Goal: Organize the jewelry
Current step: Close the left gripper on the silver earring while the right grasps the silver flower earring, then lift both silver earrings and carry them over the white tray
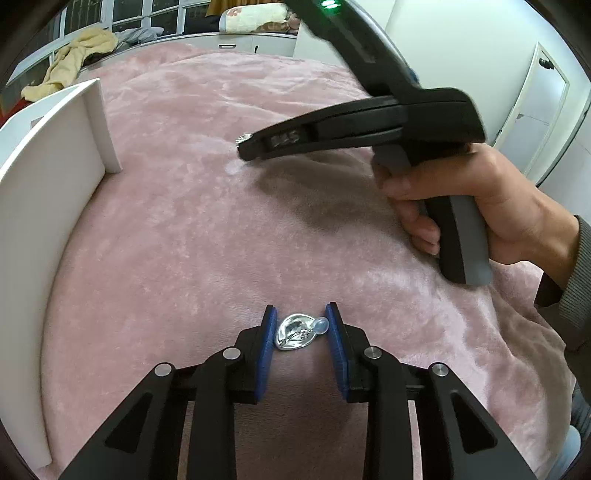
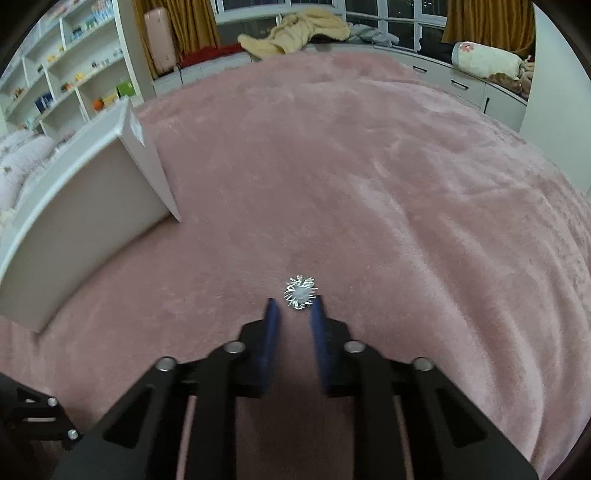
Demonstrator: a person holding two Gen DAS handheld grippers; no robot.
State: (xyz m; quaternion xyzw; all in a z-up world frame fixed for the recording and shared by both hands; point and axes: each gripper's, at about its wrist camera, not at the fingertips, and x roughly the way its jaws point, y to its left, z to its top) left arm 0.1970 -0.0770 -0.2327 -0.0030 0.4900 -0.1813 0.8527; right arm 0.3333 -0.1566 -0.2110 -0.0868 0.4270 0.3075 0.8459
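A silver teardrop-shaped earring [image 1: 295, 332] with a clear stopper lies on the pink blanket between the blue pads of my left gripper [image 1: 301, 314], which is open around it. A silver spiky jewelry piece [image 2: 300, 291] lies on the blanket just ahead of my right gripper [image 2: 294, 304], which is open with its tips at the piece's near edge. In the left wrist view the right gripper [image 1: 245, 147] shows from the side, its tip at the spiky piece [image 1: 243, 139]. A white box [image 1: 44, 192] stands at the left; it also shows in the right wrist view [image 2: 81, 206].
The pink plush blanket [image 2: 369, 166] covers the whole bed. The person's right hand [image 1: 461, 192] holds the right gripper's handle. A yellow garment [image 2: 295, 33] lies by the windows. White shelves [image 2: 66, 74] and a pink suitcase [image 2: 160, 40] stand at the far left.
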